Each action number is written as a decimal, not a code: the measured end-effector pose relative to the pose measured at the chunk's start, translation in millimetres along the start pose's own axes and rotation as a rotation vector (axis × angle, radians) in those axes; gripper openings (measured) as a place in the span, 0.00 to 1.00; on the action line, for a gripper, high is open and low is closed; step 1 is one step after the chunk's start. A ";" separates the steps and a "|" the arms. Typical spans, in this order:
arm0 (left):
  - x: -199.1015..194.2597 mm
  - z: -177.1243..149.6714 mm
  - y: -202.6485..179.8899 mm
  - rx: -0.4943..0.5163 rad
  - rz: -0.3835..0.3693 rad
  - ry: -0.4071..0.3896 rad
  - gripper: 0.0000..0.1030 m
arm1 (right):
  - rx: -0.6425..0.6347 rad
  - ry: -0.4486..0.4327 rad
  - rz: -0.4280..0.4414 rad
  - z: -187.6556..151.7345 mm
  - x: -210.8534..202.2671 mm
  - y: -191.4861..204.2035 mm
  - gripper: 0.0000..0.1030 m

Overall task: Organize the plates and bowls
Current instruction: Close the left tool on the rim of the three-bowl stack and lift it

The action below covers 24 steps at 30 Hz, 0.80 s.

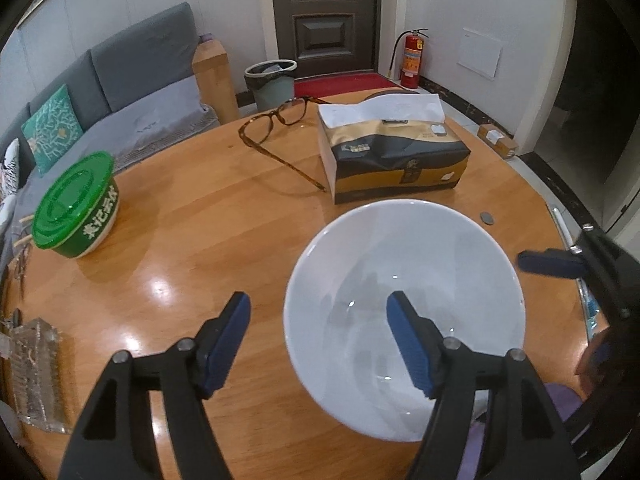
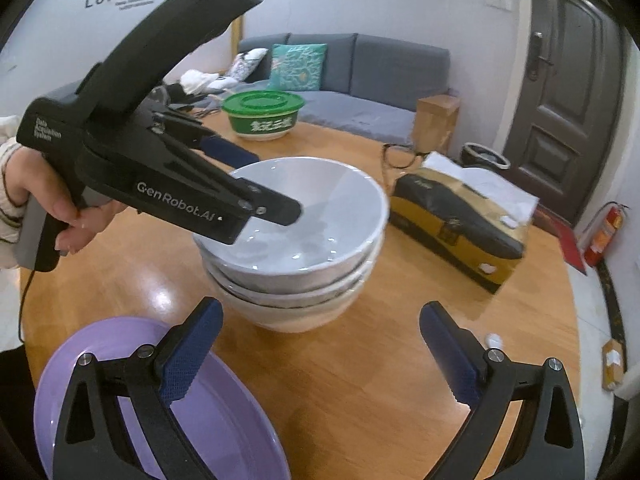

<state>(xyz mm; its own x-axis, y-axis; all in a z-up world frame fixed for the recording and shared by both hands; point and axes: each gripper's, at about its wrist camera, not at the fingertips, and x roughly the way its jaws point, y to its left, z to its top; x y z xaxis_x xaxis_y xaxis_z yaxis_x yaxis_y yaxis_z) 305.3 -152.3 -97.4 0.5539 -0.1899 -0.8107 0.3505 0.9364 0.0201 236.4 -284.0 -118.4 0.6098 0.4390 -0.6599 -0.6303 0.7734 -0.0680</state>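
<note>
A stack of white bowls [image 2: 320,280] stands on the round wooden table [image 2: 360,380]. In the left wrist view I look down into the top bowl [image 1: 404,280]. My left gripper [image 1: 320,340] is open and straddles that bowl's near rim, one finger inside and the other outside, with the pads clear of it. The right wrist view shows the left gripper [image 2: 260,180] held by a hand over the stack. My right gripper [image 2: 322,354] is open wide and empty, in front of the stack. A purple plate [image 2: 224,420] lies under its left finger.
Behind the bowls are a gold-and-black tissue box [image 1: 392,152] and a pair of glasses [image 1: 280,120]. A green lidded container [image 1: 76,208] sits far left, a glass ashtray [image 1: 36,372] near left, a coin [image 1: 487,218] to the right. A grey sofa [image 2: 360,68] lies beyond.
</note>
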 end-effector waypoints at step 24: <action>25.2 1.3 -0.1 0.008 -0.031 0.058 0.31 | -0.058 0.076 0.246 9.5 65.9 -9.3 0.99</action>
<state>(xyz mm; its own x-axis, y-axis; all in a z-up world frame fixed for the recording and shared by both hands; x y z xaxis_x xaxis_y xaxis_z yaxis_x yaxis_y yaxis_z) 320.1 -157.6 -117.0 0.4981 -0.2008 -0.8436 0.3725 0.9280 -0.0010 287.0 -257.9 -154.1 0.3982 0.5732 -0.7162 -0.7829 0.6192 0.0603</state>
